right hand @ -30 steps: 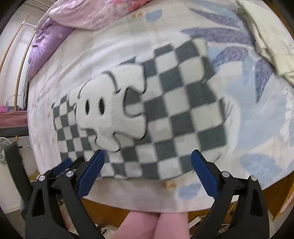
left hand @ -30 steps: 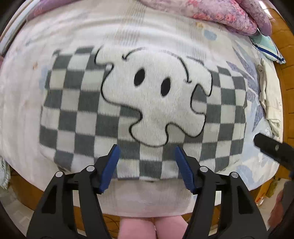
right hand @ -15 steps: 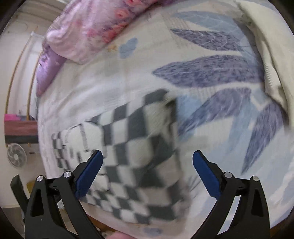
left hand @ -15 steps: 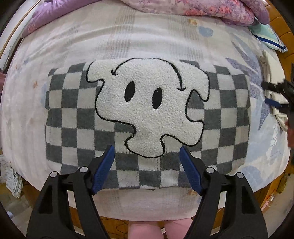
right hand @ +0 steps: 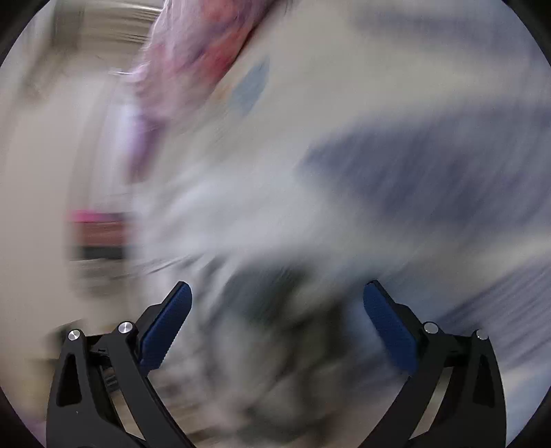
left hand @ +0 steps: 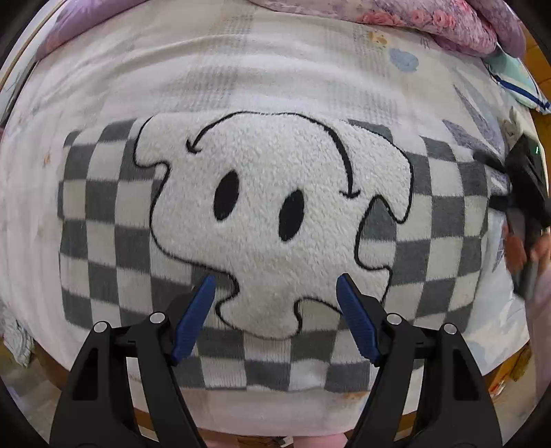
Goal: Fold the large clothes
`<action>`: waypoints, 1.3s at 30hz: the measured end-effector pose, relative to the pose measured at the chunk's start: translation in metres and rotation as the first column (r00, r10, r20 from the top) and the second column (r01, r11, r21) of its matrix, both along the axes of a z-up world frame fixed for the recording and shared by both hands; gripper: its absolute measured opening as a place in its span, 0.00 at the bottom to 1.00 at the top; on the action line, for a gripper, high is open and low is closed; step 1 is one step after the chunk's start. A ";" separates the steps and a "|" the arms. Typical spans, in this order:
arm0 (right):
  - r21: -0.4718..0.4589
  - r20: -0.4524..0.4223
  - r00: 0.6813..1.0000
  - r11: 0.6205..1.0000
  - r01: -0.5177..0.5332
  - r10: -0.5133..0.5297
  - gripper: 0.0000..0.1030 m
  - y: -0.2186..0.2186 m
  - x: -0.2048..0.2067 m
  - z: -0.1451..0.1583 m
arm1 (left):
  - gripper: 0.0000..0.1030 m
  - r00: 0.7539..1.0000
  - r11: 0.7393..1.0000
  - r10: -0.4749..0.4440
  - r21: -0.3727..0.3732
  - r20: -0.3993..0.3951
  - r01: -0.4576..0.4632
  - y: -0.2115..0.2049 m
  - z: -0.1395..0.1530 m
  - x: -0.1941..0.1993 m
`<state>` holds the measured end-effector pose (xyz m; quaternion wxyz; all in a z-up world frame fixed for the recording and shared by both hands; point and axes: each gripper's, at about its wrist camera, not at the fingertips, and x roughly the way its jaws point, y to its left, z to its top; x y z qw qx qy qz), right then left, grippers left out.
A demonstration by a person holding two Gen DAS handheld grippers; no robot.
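A grey-and-white checked garment (left hand: 103, 220) with a fluffy white cartoon patch (left hand: 268, 213) lies folded flat on the bed. My left gripper (left hand: 275, 281) hangs straight above its near half, open, blue pads apart with nothing between them. The right gripper (left hand: 527, 193) shows at the garment's right edge in the left wrist view, held by a hand (left hand: 516, 248). The right wrist view is heavily blurred: my right gripper (right hand: 275, 289) stands open over a grey blur of checked cloth (right hand: 275, 310), nothing gripped.
The bed sheet (left hand: 241, 69) is pale with blue leaf prints. A pink floral quilt (left hand: 430, 24) is bunched along the far side, with a blue-trimmed pillow (left hand: 513, 75) at far right. The bed's near edge (left hand: 258, 417) lies just below the garment.
The left gripper has dropped closer to the garment and its jaws have widened. The right gripper swung down and across to the garment's right edge, tilting lower; its view has gone blurred.
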<state>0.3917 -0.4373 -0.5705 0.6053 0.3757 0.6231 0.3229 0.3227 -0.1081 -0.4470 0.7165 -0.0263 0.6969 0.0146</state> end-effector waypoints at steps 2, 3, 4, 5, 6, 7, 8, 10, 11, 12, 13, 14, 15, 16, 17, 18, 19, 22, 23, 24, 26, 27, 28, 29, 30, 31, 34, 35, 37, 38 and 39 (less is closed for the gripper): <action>-0.010 0.036 0.999 1.000 -0.002 0.002 0.93 0.006 -0.023 0.004 | 0.72 1.000 1.000 -0.008 0.009 0.008 0.008 0.001 -0.001 0.009; -0.041 0.051 0.998 0.999 -0.023 0.025 0.93 0.013 -0.038 0.009 | 0.72 1.000 1.000 -0.011 0.017 0.013 0.011 0.001 -0.001 0.012; -0.046 0.025 0.999 0.998 -0.041 0.042 0.93 0.019 -0.049 0.009 | 0.72 1.000 1.000 -0.012 0.022 0.020 0.011 0.002 0.001 0.015; -0.044 -0.013 0.999 0.998 -0.043 0.043 0.93 0.026 -0.066 0.009 | 0.72 0.999 1.000 -0.011 0.019 0.034 0.010 0.003 0.004 0.018; -0.045 -0.032 0.999 0.998 -0.036 0.034 0.93 0.030 -0.077 0.008 | 0.72 0.999 1.000 -0.009 0.015 0.043 0.008 0.004 0.006 0.021; -0.051 -0.057 0.998 0.998 -0.036 0.033 0.93 0.034 -0.089 0.008 | 0.72 0.999 1.000 -0.009 0.013 0.048 0.009 0.005 0.007 0.024; -0.076 -0.089 0.996 0.996 -0.037 0.030 0.93 0.039 -0.104 0.007 | 0.72 0.999 1.000 -0.009 0.015 0.051 0.008 0.006 0.009 0.027; -0.145 -0.093 0.995 0.989 -0.042 0.029 0.93 0.047 -0.121 0.013 | 0.72 0.998 1.000 -0.005 0.016 0.063 0.004 0.008 0.013 0.031; -0.221 -0.086 0.995 0.973 -0.070 0.052 0.93 0.056 -0.132 0.018 | 0.72 0.997 1.000 -0.005 0.009 0.073 0.004 0.009 0.015 0.034; -0.285 -0.079 0.994 0.954 -0.094 0.074 0.92 0.062 -0.137 0.021 | 0.72 0.997 1.000 -0.006 0.010 0.077 0.006 0.009 0.016 0.036; -0.335 -0.074 0.994 0.936 -0.106 0.087 0.87 0.069 -0.141 0.025 | 0.72 0.997 1.000 -0.009 0.014 0.082 0.008 0.009 0.018 0.037; -0.422 -0.067 0.993 0.899 -0.112 0.092 0.81 0.077 -0.146 0.029 | 0.72 0.996 1.000 -0.012 0.018 0.093 0.010 0.009 0.020 0.039; -0.481 -0.066 0.994 0.870 -0.106 0.085 0.75 0.081 -0.147 0.033 | 0.72 0.995 1.000 -0.016 0.015 0.098 0.015 0.008 0.022 0.040; -0.516 -0.075 0.995 0.852 -0.091 0.060 0.69 0.084 -0.148 0.035 | 0.71 0.995 1.000 -0.023 0.009 0.100 0.022 0.008 0.023 0.041; -0.542 -0.095 0.995 0.837 -0.067 0.018 0.65 0.085 -0.148 0.037 | 0.68 0.993 0.999 -0.036 0.006 0.110 0.036 0.007 0.026 0.044; -0.560 -0.111 0.994 0.827 -0.055 -0.010 0.60 0.086 -0.147 0.038 | 0.56 0.992 0.999 -0.044 0.012 0.118 0.043 0.006 0.028 0.045; -0.585 -0.126 0.991 0.810 -0.043 -0.038 0.57 0.090 -0.147 0.042 | 0.49 0.992 0.999 -0.050 0.016 0.118 0.048 0.005 0.028 0.047; -0.663 -0.125 0.989 0.748 -0.029 -0.072 0.55 0.107 -0.148 0.050 | 0.35 0.995 0.998 -0.054 -0.039 0.089 0.058 0.005 0.025 0.061; -0.686 -0.127 0.988 0.727 -0.020 -0.093 0.55 0.111 -0.148 0.050 | 0.31 0.995 0.996 -0.055 -0.068 0.088 0.061 0.006 0.024 0.067; -0.694 -0.132 0.986 0.720 -0.019 -0.101 0.57 0.114 -0.148 0.049 | 0.21 0.994 0.995 -0.057 -0.080 0.089 0.064 0.006 0.024 0.073; -0.694 -0.160 0.979 0.720 -0.019 -0.128 0.59 0.115 -0.143 0.046 | 0.09 0.996 0.992 -0.064 -0.101 0.068 0.071 0.006 0.019 0.090; -0.688 -0.175 0.975 0.726 -0.020 -0.139 0.60 0.115 -0.141 0.045 | 0.08 0.997 0.993 -0.062 -0.101 0.037 0.065 0.007 0.013 0.101; -0.680 -0.192 0.970 0.732 -0.022 -0.149 0.61 0.112 -0.138 0.043 | 0.08 0.998 0.993 -0.061 -0.103 0.004 0.062 0.009 0.006 0.112; -0.676 -0.205 0.966 0.737 -0.026 -0.155 0.61 0.112 -0.137 0.042 | 0.08 0.998 0.992 -0.063 -0.110 -0.016 0.061 0.010 0.000 0.119; -0.676 -0.212 0.965 0.736 -0.030 -0.156 0.62 0.112 -0.136 0.041 | 0.08 0.997 0.992 -0.061 -0.116 -0.043 0.056 0.012 -0.008 0.130; -0.676 -0.216 0.964 0.736 -0.034 -0.154 0.64 0.113 -0.135 0.040 | 0.08 0.994 0.994 -0.059 -0.101 -0.088 0.050 0.015 -0.020 0.140; -0.658 -0.238 0.956 0.753 -0.030 -0.170 0.69 0.110 -0.130 0.036 | 0.08 0.981 0.997 -0.048 -0.072 -0.189 0.035 0.026 -0.052 0.155; -0.651 -0.246 0.953 0.759 -0.025 -0.180 0.70 0.104 -0.130 0.032 | 0.07 0.964 0.996 -0.047 -0.087 -0.263 0.025 0.030 -0.074 0.157; -0.639 -0.251 0.947 0.769 -0.009 -0.198 0.75 0.103 -0.130 0.028 | 0.07 0.961 0.994 -0.034 -0.108 -0.275 0.004 0.036 -0.097 0.160; -0.637 -0.244 0.949 0.771 -0.002 -0.199 0.76 0.104 -0.130 0.027 | 0.07 0.958 0.992 -0.016 -0.124 -0.287 -0.020 0.040 -0.107 0.164; -0.638 -0.240 0.950 0.770 0.001 -0.200 0.76 0.105 -0.130 0.027 | 0.07 0.951 0.989 0.010 -0.135 -0.308 -0.054 0.044 -0.110 0.168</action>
